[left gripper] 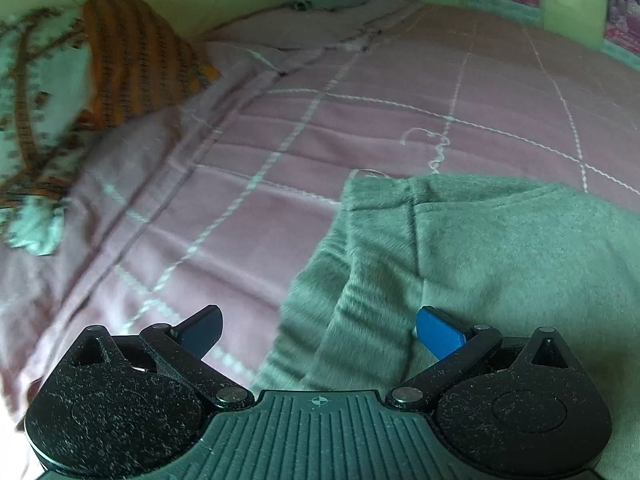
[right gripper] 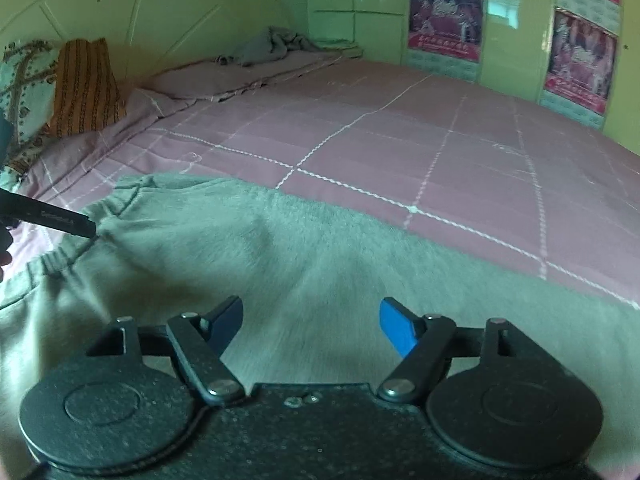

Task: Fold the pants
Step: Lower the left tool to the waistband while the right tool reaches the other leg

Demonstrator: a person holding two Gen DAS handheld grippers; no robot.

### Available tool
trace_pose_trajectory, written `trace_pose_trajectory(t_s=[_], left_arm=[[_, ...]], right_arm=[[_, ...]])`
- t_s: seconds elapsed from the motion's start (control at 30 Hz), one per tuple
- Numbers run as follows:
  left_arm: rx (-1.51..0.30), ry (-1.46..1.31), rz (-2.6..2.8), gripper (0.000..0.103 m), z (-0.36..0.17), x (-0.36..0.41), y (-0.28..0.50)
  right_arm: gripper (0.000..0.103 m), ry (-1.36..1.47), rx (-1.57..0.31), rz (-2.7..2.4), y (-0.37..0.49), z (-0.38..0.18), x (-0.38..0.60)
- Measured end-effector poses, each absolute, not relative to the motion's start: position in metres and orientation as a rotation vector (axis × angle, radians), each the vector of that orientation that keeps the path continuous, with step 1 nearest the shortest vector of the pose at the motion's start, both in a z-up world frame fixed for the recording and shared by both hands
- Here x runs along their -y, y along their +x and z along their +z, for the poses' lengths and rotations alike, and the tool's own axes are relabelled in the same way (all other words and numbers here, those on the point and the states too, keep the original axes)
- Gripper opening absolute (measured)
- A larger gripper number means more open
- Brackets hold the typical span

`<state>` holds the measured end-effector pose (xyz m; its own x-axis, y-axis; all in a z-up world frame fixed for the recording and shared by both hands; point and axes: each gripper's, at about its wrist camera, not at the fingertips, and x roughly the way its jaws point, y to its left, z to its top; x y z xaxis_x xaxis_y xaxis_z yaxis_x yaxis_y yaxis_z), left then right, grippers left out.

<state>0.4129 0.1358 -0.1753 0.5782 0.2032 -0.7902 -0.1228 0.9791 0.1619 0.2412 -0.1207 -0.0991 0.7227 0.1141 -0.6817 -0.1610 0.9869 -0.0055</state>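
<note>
The pants (right gripper: 248, 248), grey-green and fuzzy, lie spread on a bed covered by a pink sheet (right gripper: 400, 140) with a white grid pattern. Their gathered waistband sits toward the left in the right wrist view, and the cloth fills the lower half of both pictures.

The left gripper (left gripper: 320, 332) has its jaws spread wide. Folds of the pants lie under and between its two blue fingers (left gripper: 438, 332), but neither finger presses on the cloth, so it holds nothing. In the right wrist view one dark finger of this gripper reaches in from the left edge, its tip at the waistband; whether it touches the fabric cannot be told.

The right gripper (right gripper: 312, 328) also stands open, a little narrower, with its fingers (right gripper: 396, 330) apart above the flat middle of the pants and nothing pinched between them.

At the head of the bed an orange striped pillow (right gripper: 86, 84) leans beside a white patterned pillow (right gripper: 22, 80), and a crumpled grey cloth (right gripper: 272, 46) lies in the far corner against the green wall (right gripper: 200, 0)
</note>
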Motion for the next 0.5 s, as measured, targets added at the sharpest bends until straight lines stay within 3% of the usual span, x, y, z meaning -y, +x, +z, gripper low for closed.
trace_pose_trajectory(t_s=[0.27,0.3,0.33,0.5], left_arm=[[-0.995,0.014,0.029,0.100,-0.195,-0.151,0.461],[-1.001,0.008,0.003,0.084,-0.198,-0.150,0.465],[-0.992,-0.017,-0.045,0.076,-0.199,-0.152,0.466],[-0.977,-0.048,-0.074,0.066,-0.202,-0.153,0.469]], right_arm=[[0.075,-0.077,-0.794,0.188,0.318,-0.116,0.128],[0.075,-0.085,-0.797,0.191,0.325,-0.117,0.128],[0.075,-0.098,-0.798,0.195,0.331,-0.117,0.127],[0.074,-0.149,-0.819,0.215,0.362,-0.124,0.124]])
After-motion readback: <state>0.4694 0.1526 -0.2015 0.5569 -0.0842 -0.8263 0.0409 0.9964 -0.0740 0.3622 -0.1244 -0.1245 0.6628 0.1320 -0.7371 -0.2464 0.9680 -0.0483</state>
